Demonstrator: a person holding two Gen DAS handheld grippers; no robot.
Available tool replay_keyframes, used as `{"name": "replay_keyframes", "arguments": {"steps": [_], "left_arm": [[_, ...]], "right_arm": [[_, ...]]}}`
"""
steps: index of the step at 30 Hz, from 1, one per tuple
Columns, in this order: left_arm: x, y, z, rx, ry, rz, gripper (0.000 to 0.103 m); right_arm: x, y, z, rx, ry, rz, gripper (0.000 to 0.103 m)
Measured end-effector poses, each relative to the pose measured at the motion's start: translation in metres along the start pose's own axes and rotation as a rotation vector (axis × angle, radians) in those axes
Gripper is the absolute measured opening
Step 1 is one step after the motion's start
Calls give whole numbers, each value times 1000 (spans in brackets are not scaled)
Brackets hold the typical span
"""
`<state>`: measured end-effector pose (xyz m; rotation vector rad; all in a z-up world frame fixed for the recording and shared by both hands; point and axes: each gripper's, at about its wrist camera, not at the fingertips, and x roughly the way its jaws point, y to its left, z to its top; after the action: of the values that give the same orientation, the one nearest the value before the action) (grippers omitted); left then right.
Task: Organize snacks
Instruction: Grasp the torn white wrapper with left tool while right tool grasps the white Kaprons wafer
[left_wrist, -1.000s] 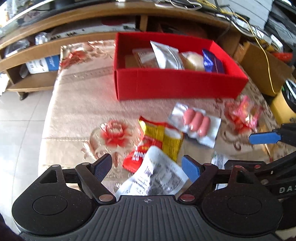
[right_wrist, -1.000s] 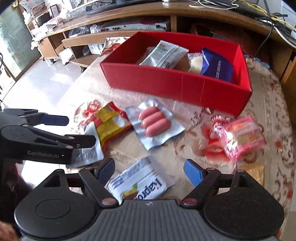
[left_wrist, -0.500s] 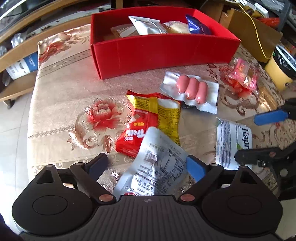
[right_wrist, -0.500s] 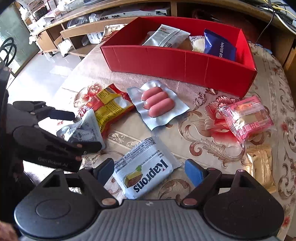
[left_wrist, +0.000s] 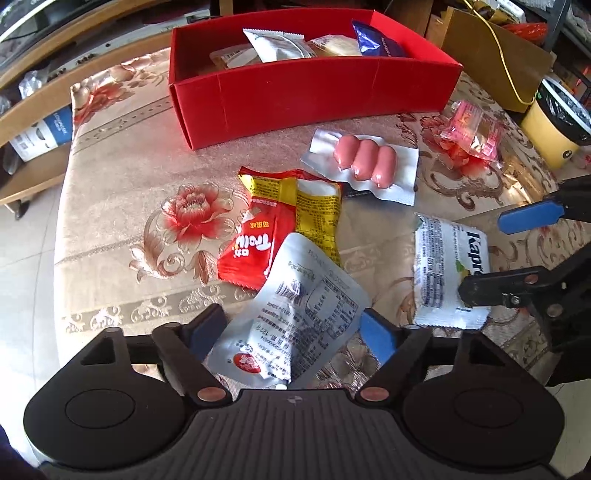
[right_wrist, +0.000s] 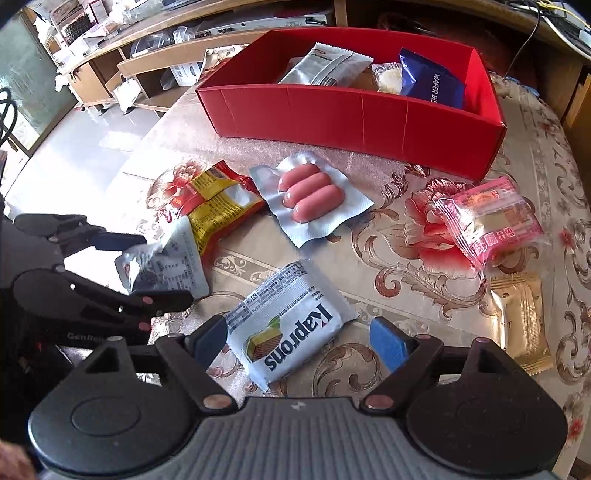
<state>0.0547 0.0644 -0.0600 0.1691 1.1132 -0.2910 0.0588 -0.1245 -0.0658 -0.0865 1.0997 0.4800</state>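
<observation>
A red box (left_wrist: 310, 92) (right_wrist: 351, 118) at the back of the table holds several snack packs. My left gripper (left_wrist: 291, 328) is open, with a silver pouch (left_wrist: 295, 314) (right_wrist: 166, 262) lying between its fingers. My right gripper (right_wrist: 299, 336) is open over a white Kaprons wafer pack (right_wrist: 288, 328) (left_wrist: 447, 273), its fingers either side of it. In front of the box lie a sausage pack (left_wrist: 365, 166) (right_wrist: 314, 195), a red and yellow pack (left_wrist: 280, 225) (right_wrist: 214, 199), a pink pack (right_wrist: 487, 221) (left_wrist: 472, 133) and a gold pack (right_wrist: 521, 321).
The table has a floral cloth (left_wrist: 147, 206). Wooden shelves (right_wrist: 155, 62) stand behind it. A cardboard box (left_wrist: 495, 51) and a yellow bin (left_wrist: 554, 125) stand to the right of the table. The table's left edge drops to a tiled floor (right_wrist: 81, 155).
Both grippers have dropped closer to the table and drawn back from the box. The silver pouch now sits lower between the left fingers, and the Kaprons pack lies between the right ones.
</observation>
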Motion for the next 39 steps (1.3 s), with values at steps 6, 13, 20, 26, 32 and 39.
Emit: {"name": "replay_keyframes", "arguments": {"steps": [6,13,20,26,32,39], "left_arm": [[-5,-11,-10,23,13,8,81],[1,-24,-10,82,51,16,94],[3,-26,-7,89,58,35,88],[-12,-24,-19,11,50,-22,69],[-10,-36,-22,27,54,-13,79],[1,-38,-21,59,77,43,95]], "right_arm": [[-2,0,0,-4,-2,12,85],[-6,-4,-4,6,-10,16,85],[-10,-10,-4,18,-20,17,85],[-8,-8,-2,6,-17,20,85],[-4,-8,-5,6,-2,4,85],[-1,-10,-5,25,9,10,85]]}}
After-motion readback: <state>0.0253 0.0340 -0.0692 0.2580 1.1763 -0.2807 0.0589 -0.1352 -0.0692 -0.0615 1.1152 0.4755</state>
